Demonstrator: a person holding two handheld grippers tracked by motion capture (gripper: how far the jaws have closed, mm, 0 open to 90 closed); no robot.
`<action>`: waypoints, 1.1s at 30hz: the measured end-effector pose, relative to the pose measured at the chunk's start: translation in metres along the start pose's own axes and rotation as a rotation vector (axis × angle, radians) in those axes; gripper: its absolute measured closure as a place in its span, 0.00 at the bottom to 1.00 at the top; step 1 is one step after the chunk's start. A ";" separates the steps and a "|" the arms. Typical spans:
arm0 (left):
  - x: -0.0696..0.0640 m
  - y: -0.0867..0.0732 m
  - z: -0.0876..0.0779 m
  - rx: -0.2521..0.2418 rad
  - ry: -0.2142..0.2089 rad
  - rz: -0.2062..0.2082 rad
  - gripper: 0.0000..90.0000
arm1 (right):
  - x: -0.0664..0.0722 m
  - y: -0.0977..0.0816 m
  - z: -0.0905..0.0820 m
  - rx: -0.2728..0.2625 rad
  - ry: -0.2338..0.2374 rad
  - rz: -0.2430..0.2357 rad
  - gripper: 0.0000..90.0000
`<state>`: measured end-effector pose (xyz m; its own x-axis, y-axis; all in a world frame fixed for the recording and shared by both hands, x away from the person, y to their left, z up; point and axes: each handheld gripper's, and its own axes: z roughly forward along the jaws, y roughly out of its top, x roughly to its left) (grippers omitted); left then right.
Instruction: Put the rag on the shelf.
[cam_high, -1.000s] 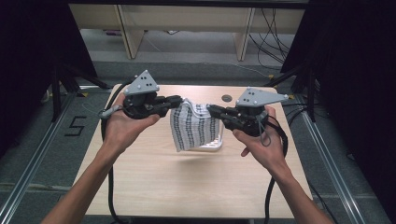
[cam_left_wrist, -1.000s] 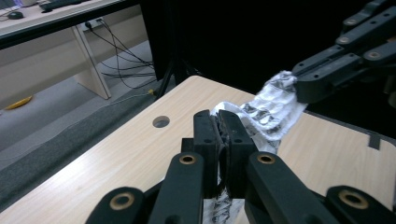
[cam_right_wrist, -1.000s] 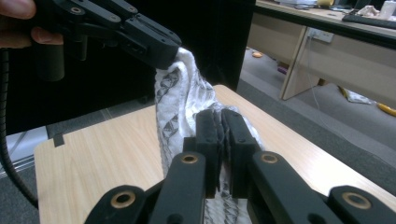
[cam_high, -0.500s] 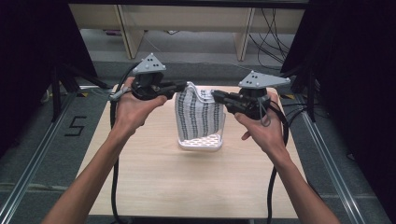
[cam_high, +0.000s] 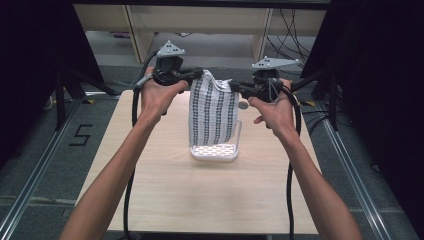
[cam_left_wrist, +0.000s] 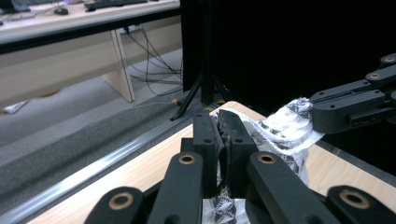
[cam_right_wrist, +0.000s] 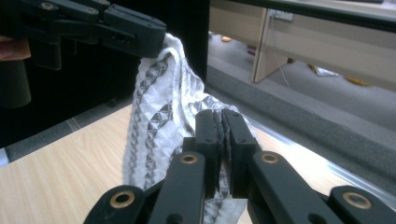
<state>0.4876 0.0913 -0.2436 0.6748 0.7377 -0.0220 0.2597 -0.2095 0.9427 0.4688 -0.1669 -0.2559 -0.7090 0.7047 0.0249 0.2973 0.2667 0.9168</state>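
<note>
Right now a white cloth (cam_high: 213, 111) with dark patterned stripes hangs over the middle of the wooden surface (cam_high: 210, 197), held up by its two top corners. The left hand-held gripper (cam_high: 196, 75) pinches the corner at about eleven o'clock from the surface's centre, its jaws closed on the fabric; in the left gripper view the two black jaws (cam_left_wrist: 222, 135) stand pressed together with crumpled cloth (cam_left_wrist: 280, 133) squeezed between them. The right hand-held gripper (cam_high: 235, 88) clamps the other corner at about one o'clock, and the right gripper view shows its jaws (cam_right_wrist: 222, 140) likewise shut on the cloth (cam_right_wrist: 156, 112), with folds bunched up between them. The cloth's top edge sags slightly between the two grips. Its lower end folds onto the surface, just below centre, in a flat pale band. A small dark round thing (cam_high: 243, 105) lies on the surface just beside the cloth's right edge, near the right hand (cam_high: 272, 107); what it is I cannot tell. The left hand (cam_high: 160, 95) is raised a little higher than the right.
</note>
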 end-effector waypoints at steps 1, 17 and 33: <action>0.001 -0.001 0.003 0.000 0.005 -0.007 0.95 | 0.000 0.000 0.000 0.000 0.000 0.000 0.96; 0.018 -0.016 0.044 0.035 -0.024 -0.144 0.95 | -0.026 -0.008 0.029 0.047 -0.036 0.092 0.96; 0.034 -0.039 0.074 0.099 0.013 -0.202 0.93 | -0.045 -0.024 0.062 0.107 -0.063 0.160 0.95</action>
<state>0.5511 0.0767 -0.3062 0.5935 0.7791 -0.2018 0.4555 -0.1184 0.8823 0.5326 -0.1641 -0.3034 -0.6068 0.7825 0.1393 0.4721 0.2139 0.8552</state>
